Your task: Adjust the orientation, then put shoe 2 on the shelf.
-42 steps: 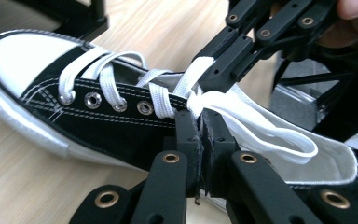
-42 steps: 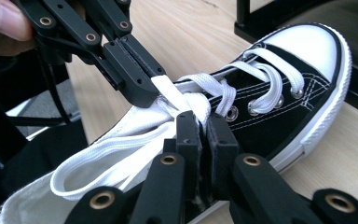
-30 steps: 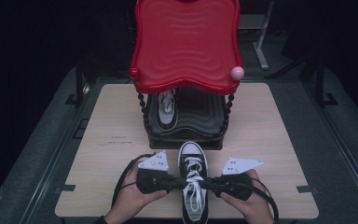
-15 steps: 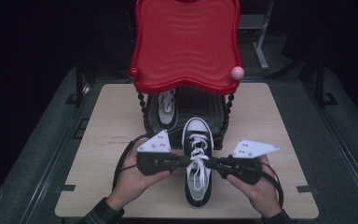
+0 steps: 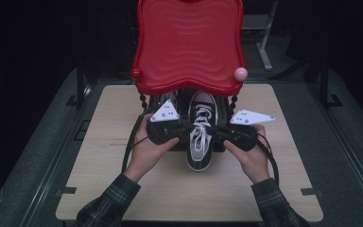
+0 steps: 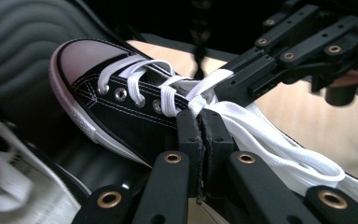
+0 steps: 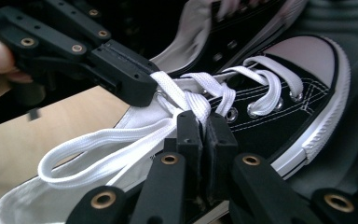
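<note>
Tabletop (image 5: 123, 137) pale wood, dark room; both grippers' fingers (image 6: 189, 135) clamped on sneaker (image 5: 199, 142) laces (image 7: 121, 140), red rack (image 5: 189, 47) behind

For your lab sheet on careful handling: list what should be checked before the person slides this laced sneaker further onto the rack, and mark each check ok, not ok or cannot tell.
1. Left tongs shut on the white lace: ok.
2. Right tongs shut on the lace: ok.
3. Sneaker toe pointing under the red shelf: ok.
4. Free space beside the second shoe on the lower shelf: cannot tell.
5. Lace loops clear of the rack's beaded posts: cannot tell.
6. Sneaker fully on the shelf: not ok, heel overhangs the table.
</note>
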Motion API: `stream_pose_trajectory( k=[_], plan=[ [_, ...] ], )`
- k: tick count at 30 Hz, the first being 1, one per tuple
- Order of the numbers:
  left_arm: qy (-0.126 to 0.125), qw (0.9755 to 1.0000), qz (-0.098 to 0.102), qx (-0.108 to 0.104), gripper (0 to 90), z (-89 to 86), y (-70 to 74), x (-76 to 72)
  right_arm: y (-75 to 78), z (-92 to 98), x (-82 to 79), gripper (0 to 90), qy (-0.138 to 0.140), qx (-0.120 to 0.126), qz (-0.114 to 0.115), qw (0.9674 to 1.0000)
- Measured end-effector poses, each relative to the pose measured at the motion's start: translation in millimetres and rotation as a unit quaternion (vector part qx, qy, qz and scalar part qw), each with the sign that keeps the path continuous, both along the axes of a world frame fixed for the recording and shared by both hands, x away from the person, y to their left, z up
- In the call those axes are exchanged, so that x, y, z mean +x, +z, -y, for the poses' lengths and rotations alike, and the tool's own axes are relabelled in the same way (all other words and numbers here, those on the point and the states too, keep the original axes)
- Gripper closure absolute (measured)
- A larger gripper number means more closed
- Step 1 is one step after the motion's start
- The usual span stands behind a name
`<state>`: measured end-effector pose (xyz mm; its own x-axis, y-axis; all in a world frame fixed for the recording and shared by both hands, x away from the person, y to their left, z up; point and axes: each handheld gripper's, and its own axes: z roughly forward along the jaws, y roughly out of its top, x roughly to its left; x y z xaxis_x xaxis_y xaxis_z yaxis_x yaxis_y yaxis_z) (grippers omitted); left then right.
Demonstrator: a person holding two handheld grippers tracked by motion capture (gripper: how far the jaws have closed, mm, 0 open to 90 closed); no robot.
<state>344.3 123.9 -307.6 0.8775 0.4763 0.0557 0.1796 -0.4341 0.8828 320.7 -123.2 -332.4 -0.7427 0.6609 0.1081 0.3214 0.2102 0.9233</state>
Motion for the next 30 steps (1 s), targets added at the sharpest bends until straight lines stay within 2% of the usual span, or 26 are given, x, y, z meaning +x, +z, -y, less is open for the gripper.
stream_pose_trajectory(
  k=[2, 3, 5, 8, 11, 13, 16, 18, 20, 22, 24, 25, 26, 28, 30],
  plan=[
    [0.016, 0.9998, 0.006, -0.004, 87.8, 1.5, -0.6, 4.8, 1.7, -1.9, 13.0, 85.7, -0.011, -0.002, 0.005, 0.9999],
    [0.033, 0.9993, 0.016, -0.003, 87.8, 4.0, -1.0, 9.3, 2.1, -2.9, 16.6, 85.8, -0.016, -0.005, 0.007, 0.9998],
    [0.046, 0.9986, 0.027, -0.001, 87.8, 6.9, -2.0, 12.8, 2.4, -4.4, 23.2, 85.8, -0.025, -0.007, 0.011, 0.9996],
    [0.063, 0.9977, 0.023, -0.011, 87.8, 10.4, -5.8, 18.3, 1.3, -5.7, 30.9, 85.8, -0.036, -0.011, 0.016, 0.9992],
    [0.063, 0.9977, 0.022, -0.017, 87.8, 11.3, -7.3, 19.6, -0.9, -5.4, 34.1, 85.9, -0.040, -0.009, 0.014, 0.9991],
    [0.063, 0.9976, 0.023, -0.016, 87.7, 11.5, -7.5, 18.8, -1.2, -4.8, 33.3, 85.8, -0.039, -0.006, 0.014, 0.9991],
    [0.066, 0.9973, 0.031, -0.004, 87.6, 11.9, -10.6, 15.7, -4.3, -5.5, 33.0, 85.5, -0.035, -0.009, 0.014, 0.9992],
    [0.067, 0.9974, 0.027, -0.005, 87.3, 10.9, -10.9, 15.8, -5.0, -5.8, 32.9, 85.3, -0.034, -0.006, 0.013, 0.9993],
    [0.064, 0.9977, 0.024, -0.003, 85.5, 8.0, -11.1, 17.2, -6.3, -7.7, 33.2, 80.7, -0.029, -0.003, 0.009, 0.9995],
    [0.065, 0.9976, 0.023, -0.007, 77.1, 6.3, -10.7, 16.2, -4.6, -7.3, 31.0, 74.2, -0.030, 0.004, 0.005, 0.9995],
    [0.065, 0.9977, 0.020, -0.009, 70.3, 4.3, -10.0, 15.2, -3.5, -6.2, 29.2, 72.2, -0.027, 0.006, 0.003, 0.9996],
    [0.063, 0.9978, 0.017, -0.013, 70.3, 1.7, -9.2, 13.8, -2.5, -5.0, 27.0, 70.0, -0.026, 0.007, 0.002, 0.9996],
    [0.057, 0.9981, 0.012, -0.020, 65.7, -4.9, -7.5, 8.8, -0.2, -1.9, 21.0, 68.0, -0.022, 0.007, 0.005, 0.9997],
    [0.054, 0.9982, 0.012, -0.024, 62.5, -8.3, -7.2, 5.6, 1.0, -0.1, 16.9, 66.7, -0.018, 0.009, 0.006, 0.9998],
    [0.044, 0.9985, 0.002, -0.031, 59.4, -18.6, -8.3, -5.1, 1.6, 7.1, 3.8, 64.1, -0.012, 0.017, 0.007, 0.9997]
  ],
)
